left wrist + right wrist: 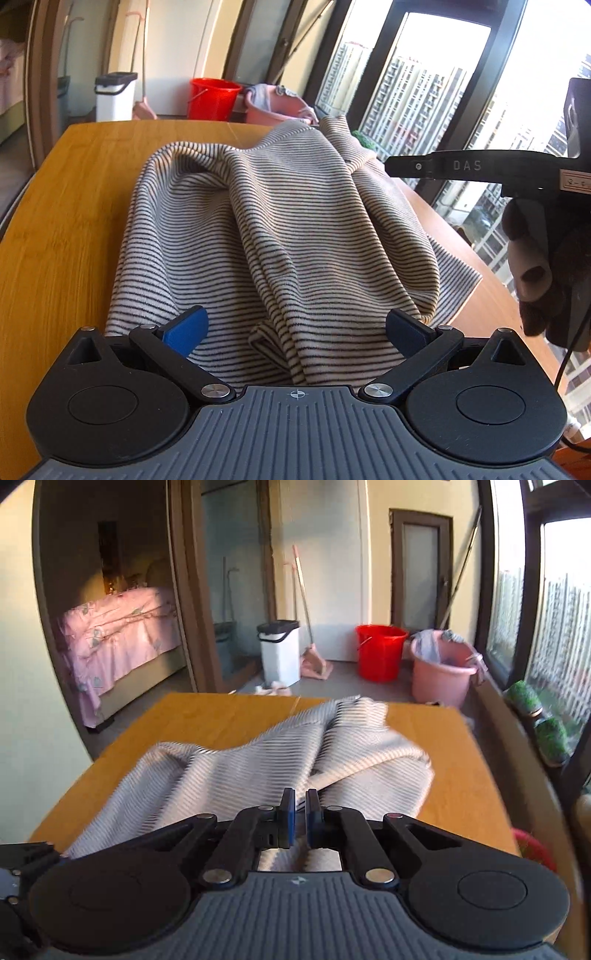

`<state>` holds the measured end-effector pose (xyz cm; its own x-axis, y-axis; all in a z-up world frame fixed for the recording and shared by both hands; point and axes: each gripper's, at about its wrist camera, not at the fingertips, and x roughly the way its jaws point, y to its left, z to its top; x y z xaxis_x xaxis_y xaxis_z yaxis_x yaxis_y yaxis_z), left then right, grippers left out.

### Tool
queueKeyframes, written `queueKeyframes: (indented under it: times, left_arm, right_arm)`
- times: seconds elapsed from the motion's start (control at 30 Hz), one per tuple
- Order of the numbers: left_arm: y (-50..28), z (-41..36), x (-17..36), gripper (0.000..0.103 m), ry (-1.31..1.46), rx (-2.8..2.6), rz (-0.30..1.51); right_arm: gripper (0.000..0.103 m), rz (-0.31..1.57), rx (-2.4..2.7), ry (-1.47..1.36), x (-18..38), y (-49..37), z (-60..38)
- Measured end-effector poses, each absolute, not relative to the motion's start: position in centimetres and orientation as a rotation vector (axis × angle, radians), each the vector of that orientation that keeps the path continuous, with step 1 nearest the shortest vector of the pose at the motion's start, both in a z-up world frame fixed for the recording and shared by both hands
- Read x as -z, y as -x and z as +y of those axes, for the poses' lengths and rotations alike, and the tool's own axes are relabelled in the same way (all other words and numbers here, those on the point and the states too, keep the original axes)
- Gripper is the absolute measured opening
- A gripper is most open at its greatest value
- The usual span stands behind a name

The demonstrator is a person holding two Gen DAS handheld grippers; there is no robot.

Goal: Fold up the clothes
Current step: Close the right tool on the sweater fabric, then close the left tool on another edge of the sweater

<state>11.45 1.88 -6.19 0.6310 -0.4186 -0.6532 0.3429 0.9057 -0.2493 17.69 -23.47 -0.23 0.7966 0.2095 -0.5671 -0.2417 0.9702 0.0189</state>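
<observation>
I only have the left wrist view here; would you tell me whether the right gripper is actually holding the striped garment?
Observer: Yes, the right gripper is shut on the striped garment, cloth pinched between its pads.
Operator: Thank you. Is the cloth flat beyond it?
Observer: No, it lies bunched in ridges across the wooden table.
Operator: Anything else on your side?
Observer: A bed with a pink cover shows through the doorway.
</observation>
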Motion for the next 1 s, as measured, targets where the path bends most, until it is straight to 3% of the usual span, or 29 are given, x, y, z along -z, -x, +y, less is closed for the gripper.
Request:
queueKeyframes:
  times: [0.03, 0.1, 0.77, 0.8, 0.83, 0.87, 0.93, 1.0]
  left_arm:
    - [-11.4, 1.6, 6.1, 0.103, 0.090, 0.431, 0.774]
    - [-11.5, 1.2, 6.2, 0.103, 0.057, 0.427, 0.772]
    - [-13.2, 2.9, 1.3, 0.101, -0.130, 0.285, 0.692]
    - [-13.2, 2.9, 1.1, 0.101, -0.129, 0.283, 0.690]
    - [-13.3, 3.0, 1.0, 0.101, -0.128, 0.281, 0.689]
    - [-13.2, 2.9, 0.8, 0.101, -0.130, 0.283, 0.685]
    - [-12.8, 2.8, 0.4, 0.101, -0.138, 0.306, 0.670]
    - [-12.3, 2.5, 0.0, 0.102, -0.146, 0.345, 0.647]
  right_arm:
    - [0.030, 0.608, -0.226, 0.069, 0.6, -17.9, -23.7]
    - [0.049, 0.643, -0.224, 0.066, 1.6, -18.3, -24.0]
    - [0.050, 0.764, -0.390, -0.170, 3.4, -21.3, -22.9]
    - [0.043, 0.772, -0.398, -0.170, 3.5, -21.5, -22.6]
    - [0.022, 0.777, -0.407, -0.166, 3.6, -21.6, -22.1]
    - [0.015, 0.772, -0.412, -0.144, 3.3, -21.7, -21.6]
    - [0.007, 0.752, -0.435, -0.112, 2.2, -21.8, -20.8]
    - [0.006, 0.727, -0.491, -0.119, 0.4, -21.7, -20.0]
